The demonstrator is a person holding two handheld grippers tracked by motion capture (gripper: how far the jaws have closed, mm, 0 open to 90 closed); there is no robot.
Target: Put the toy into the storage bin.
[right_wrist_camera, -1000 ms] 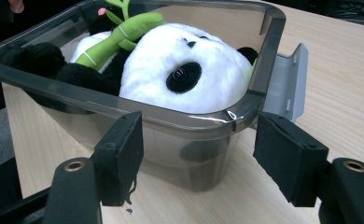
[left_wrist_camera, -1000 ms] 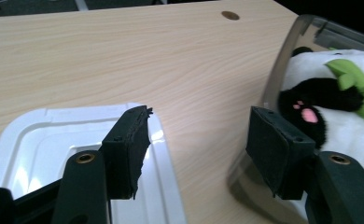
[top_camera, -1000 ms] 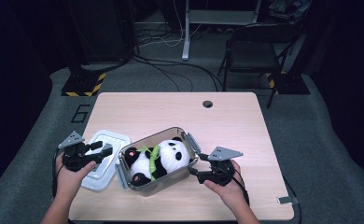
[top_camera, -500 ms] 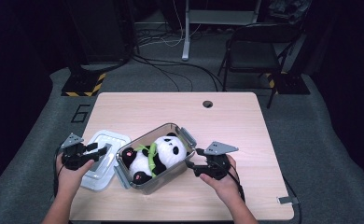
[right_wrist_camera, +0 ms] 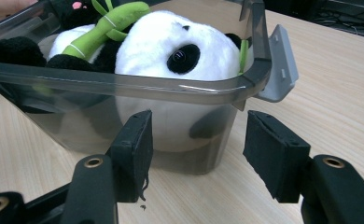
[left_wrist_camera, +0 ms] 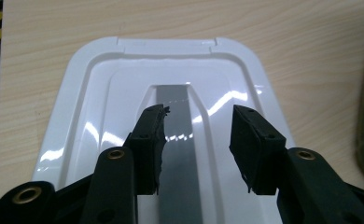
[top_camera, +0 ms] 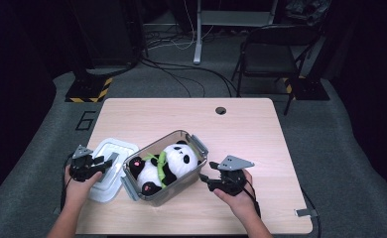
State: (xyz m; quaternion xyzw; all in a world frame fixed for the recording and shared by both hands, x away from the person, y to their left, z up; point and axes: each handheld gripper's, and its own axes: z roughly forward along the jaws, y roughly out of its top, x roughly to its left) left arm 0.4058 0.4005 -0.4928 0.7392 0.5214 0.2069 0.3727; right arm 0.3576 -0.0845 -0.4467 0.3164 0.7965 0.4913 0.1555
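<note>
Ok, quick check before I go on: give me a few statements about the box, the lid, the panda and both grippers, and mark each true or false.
1. The panda lies inside the box. True.
2. The lid is clipped onto the box. False: it lies flat on the table, on the left of the box.
3. The left gripper is open, its jaws over the lid. True.
4. The right gripper is shut on the box's rim. False: it is open, just short of the box's end wall.
5. The panda holds a green bamboo stalk. True.
6. A cup stands on the table beyond the box. False: there is a round hole in the tabletop there.
</note>
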